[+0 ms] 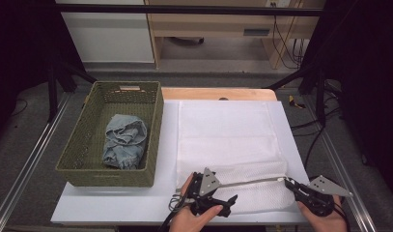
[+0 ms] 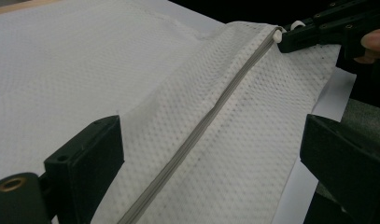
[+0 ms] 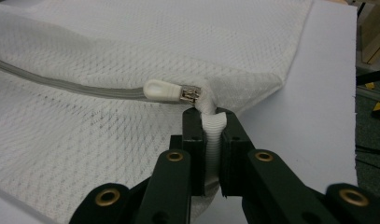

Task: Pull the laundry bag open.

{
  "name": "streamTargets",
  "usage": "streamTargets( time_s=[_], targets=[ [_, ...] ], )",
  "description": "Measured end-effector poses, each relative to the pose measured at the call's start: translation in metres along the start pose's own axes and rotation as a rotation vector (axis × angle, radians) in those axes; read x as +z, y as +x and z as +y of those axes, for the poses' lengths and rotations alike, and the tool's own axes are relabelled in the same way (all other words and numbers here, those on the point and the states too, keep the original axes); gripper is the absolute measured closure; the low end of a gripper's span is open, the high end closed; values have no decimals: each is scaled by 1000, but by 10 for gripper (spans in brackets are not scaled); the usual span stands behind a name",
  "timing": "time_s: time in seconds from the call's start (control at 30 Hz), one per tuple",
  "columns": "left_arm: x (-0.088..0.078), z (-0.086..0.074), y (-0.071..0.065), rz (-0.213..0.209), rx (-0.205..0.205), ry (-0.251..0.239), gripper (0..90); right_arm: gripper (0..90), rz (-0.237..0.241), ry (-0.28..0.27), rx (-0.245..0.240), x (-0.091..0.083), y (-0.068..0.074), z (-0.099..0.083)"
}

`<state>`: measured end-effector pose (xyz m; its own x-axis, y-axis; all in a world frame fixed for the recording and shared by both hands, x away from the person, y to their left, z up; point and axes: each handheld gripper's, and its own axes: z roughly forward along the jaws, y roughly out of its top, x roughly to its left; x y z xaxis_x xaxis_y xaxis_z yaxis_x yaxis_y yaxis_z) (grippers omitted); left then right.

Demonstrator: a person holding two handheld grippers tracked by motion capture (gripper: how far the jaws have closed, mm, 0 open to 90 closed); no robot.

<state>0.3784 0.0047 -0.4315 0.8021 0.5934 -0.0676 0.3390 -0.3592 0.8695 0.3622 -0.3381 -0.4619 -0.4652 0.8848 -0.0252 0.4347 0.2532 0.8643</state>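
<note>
Mesh bag [image 1: 232, 159] corner is pinched by the right gripper [image 3: 211, 126]; zip [image 2: 211, 114] is closed, left gripper [image 2: 211, 154] open above it, unzipping not begun.

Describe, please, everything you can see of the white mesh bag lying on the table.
The white mesh bag lies flat on the white table, right of the green basket. Its fabric looks like a fine, dotted net, with a fold across the middle. A grey zipper runs along its near part, closed, ending at a white pull tab. The right gripper is shut on the bag's corner beside that tab. The left gripper stands open over the zipper.
</note>
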Motion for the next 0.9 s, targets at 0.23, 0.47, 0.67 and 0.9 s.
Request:
streamTargets(
  time_s=[0.23,0.47,0.67,0.9],
  targets=[
    [25,23,-7,-13,22,5,70,835,10,-21,-8,-2,2,3],
    [48,41,-11,-35,0,-2,85,836,19,-31,-7,-4,2,3],
    [62,51,-16,-46,9,-4,88,836,28,-39,-14,-3,3,5],
    [70,56,-19,-64,-30,-18,99,836,23,-50,-7,-5,2,5]
  ],
)
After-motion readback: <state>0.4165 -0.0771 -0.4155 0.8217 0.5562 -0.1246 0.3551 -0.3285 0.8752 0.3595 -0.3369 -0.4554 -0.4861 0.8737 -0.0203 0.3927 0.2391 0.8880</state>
